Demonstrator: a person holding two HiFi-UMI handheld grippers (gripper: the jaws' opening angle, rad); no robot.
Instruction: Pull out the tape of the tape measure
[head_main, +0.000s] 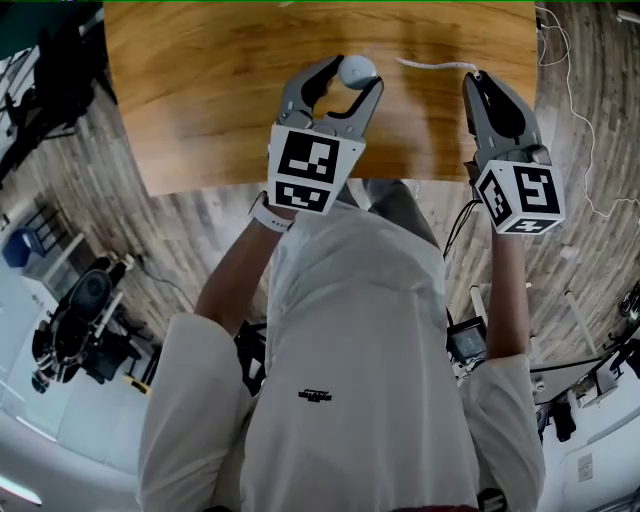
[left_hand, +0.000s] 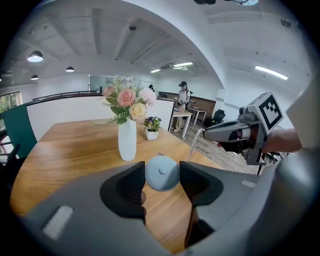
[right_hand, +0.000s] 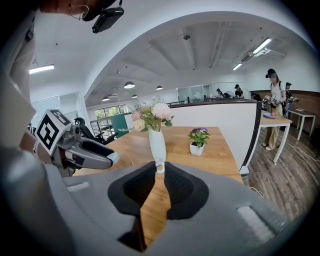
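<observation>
A round pale grey tape measure sits between the fingers of my left gripper, which is shut on its case above the wooden table. The left gripper view shows the case pressed between both pads. A white tape runs from it to my right gripper. That gripper is shut on the tape's small metal end tab. From the left gripper view the tape slants up to the right gripper.
A white vase of flowers and a small white pot of purple flowers stand further back on the table. People stand at desks beyond a low partition. Cables and equipment lie on the floor around me.
</observation>
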